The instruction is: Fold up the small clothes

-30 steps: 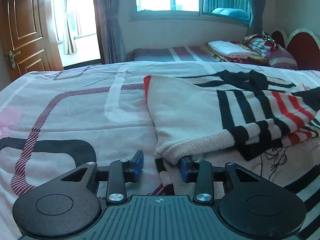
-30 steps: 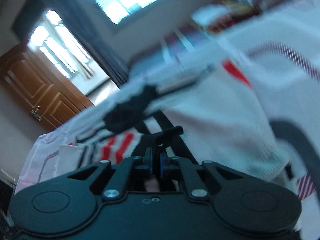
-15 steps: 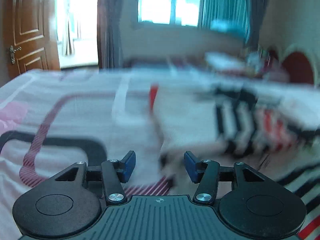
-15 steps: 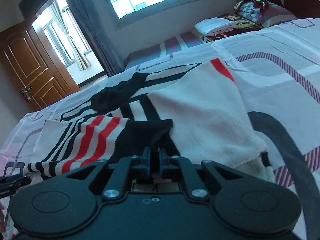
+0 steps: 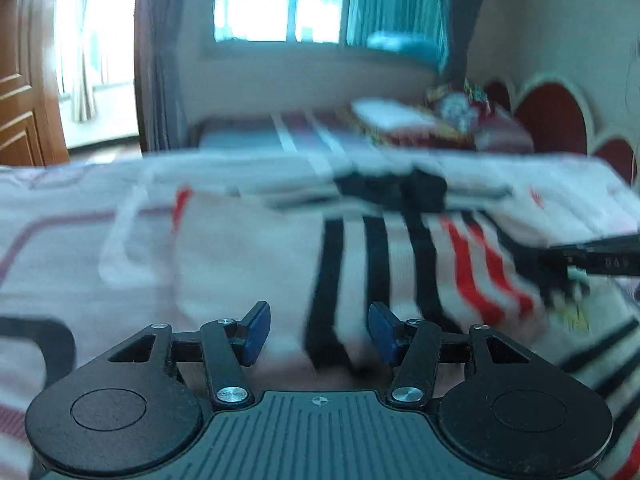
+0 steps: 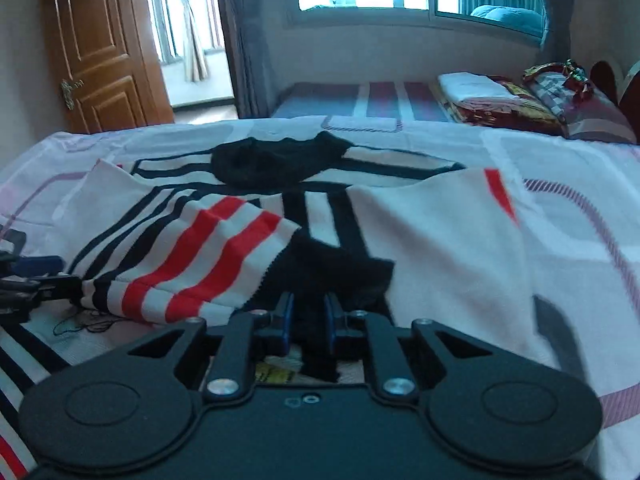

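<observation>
White knitted sweater with black and red stripes [image 6: 240, 248] spread on the pink patterned bedsheet [image 6: 580, 184]. Left gripper [image 5: 318, 330] spread wide, empty, just over the sweater's white panel. Right gripper [image 6: 307, 322] loosely parted around the black cuff [image 6: 340, 272]; grasp unclear.

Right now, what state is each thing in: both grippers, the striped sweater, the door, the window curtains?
Left gripper: open, fingers either side of the sweater's edge, view blurred.
Right gripper: nearly closed, black cuff fabric between its fingers.
Striped sweater: lying on the bed, partly folded, striped sleeve laid across the body.
Door: open.
Curtains: drawn aside.
Folded bedding: stacked on the far bed.
</observation>
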Available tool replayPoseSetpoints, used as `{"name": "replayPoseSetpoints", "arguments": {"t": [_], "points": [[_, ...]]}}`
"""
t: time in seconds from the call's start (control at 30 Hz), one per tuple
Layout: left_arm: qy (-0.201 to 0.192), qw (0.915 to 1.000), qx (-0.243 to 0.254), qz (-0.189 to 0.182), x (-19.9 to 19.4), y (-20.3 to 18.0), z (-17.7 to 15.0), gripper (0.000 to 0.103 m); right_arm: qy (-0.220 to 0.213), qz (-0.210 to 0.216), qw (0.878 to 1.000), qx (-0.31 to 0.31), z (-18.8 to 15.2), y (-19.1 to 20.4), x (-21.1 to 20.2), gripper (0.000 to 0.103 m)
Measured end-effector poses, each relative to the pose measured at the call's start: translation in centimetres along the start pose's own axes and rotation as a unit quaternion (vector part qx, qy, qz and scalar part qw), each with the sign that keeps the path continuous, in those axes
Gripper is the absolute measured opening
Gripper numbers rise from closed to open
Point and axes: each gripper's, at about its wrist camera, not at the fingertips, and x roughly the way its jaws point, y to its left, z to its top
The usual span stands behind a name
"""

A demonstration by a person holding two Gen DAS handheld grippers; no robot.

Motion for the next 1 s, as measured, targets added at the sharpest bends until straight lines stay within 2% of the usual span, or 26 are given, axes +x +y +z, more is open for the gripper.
{"name": "replayPoseSetpoints", "arguments": {"t": [0.1, 0.17, 0.23, 0.27, 0.3, 0.33, 0.4, 0.5, 0.57, 0.63, 0.67, 0.7, 0.8, 1.0], "points": [[0.013, 0.9998, -0.014, 0.003, 2.2, 0.9, 1.4, 0.055, -0.029, 0.03, 0.999, 0.015, 1.4, 0.6, 0.6, 0.019], [0.048, 0.9986, -0.016, 0.011, 4.5, 1.0, 1.2, 0.055, -0.03, 0.047, 0.998, 0.008, 2.1, 1.7, 2.1, 0.019], [0.047, 0.9985, 0.022, 0.019, 5.2, 0.1, 1.1, 0.056, -0.012, 0.051, 0.999, -0.014, 2.0, 2.5, 3.9, 0.02], [0.054, 0.9975, 0.037, 0.026, 5.1, -0.3, 1.6, 0.056, 0.012, 0.038, 0.999, -0.03, 1.6, 2.9, 5.2, 0.02], [0.051, 0.9973, 0.046, 0.028, 4.7, -0.5, 2.1, 0.056, -0.004, 0.035, 0.998, -0.043, 1.2, 3.1, 5.1, 0.019], [0.025, 0.998, 0.05, 0.028, 4.2, -0.4, 2.6, 0.056, 0.001, 0.035, 0.998, -0.048, 1.5, 3.1, 4.8, 0.019], [0.01, 0.9987, 0.034, 0.038, 4.8, 0.8, 3.8, 0.056, -0.022, 0.051, 0.998, -0.025, 2.0, 2.3, 3.7, 0.019], [-0.002, 0.9992, -0.002, 0.039, 6.7, 3.1, 5.5, 0.056, -0.037, 0.038, 0.999, -0.005, 2.6, 1.0, 3.7, 0.02], [0.011, 0.9992, -0.01, 0.037, 8.3, 4.0, 6.4, 0.056, -0.042, 0.042, 0.998, 0.011, 2.8, -0.1, 4.2, 0.022], [0.046, 0.9977, -0.014, 0.049, 10.8, 5.0, 6.6, 0.056, -0.023, 0.048, 0.998, 0.012, 2.9, -0.8, 5.3, 0.021], [0.059, 0.997, -0.023, 0.046, 11.8, 5.6, 6.4, 0.061, -0.011, 0.044, 0.999, 0.004, 2.7, -0.9, 6.1, 0.021], [0.05, 0.9974, -0.032, 0.04, 12.2, 6.0, 6.2, 0.064, -0.012, 0.048, 0.999, -0.002, 2.4, -1.1, 6.5, 0.021], [0.053, 0.9974, -0.023, 0.044, 12.2, 5.7, 6.5, 0.065, -0.017, 0.052, 0.998, -0.005, 2.3, -1.3, 6.5, 0.02], [0.008, 0.9991, -0.014, 0.039, 9.0, 4.1, 5.7, 0.065, -0.054, 0.066, 0.996, -0.004, 3.1, -1.0, 4.6, 0.023]]}}
